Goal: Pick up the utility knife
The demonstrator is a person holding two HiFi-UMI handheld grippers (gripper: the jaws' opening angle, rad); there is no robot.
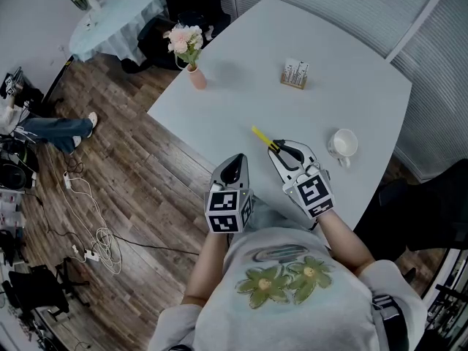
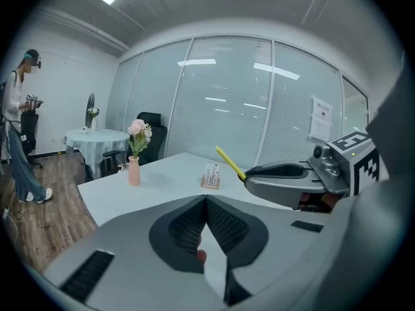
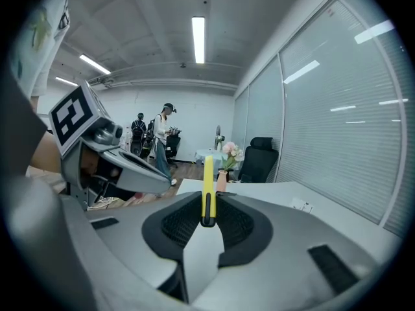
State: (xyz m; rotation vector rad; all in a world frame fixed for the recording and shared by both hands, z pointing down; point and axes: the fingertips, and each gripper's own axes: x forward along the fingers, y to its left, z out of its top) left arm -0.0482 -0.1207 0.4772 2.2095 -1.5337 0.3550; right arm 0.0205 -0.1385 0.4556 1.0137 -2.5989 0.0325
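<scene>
Right gripper [image 1: 281, 150] clamped on knife [image 1: 262, 137]: yellow body pinched between pads, tip sticking out ahead, held clear of white surface [image 1: 351, 86]. Left gripper [image 1: 235, 163] just beside it, jaws closed together, nothing between them. Mug [image 1: 342, 145] near right gripper, on its right. Vase [image 1: 196, 75] with flowers and card stand [image 1: 295, 74] farther back.
</scene>
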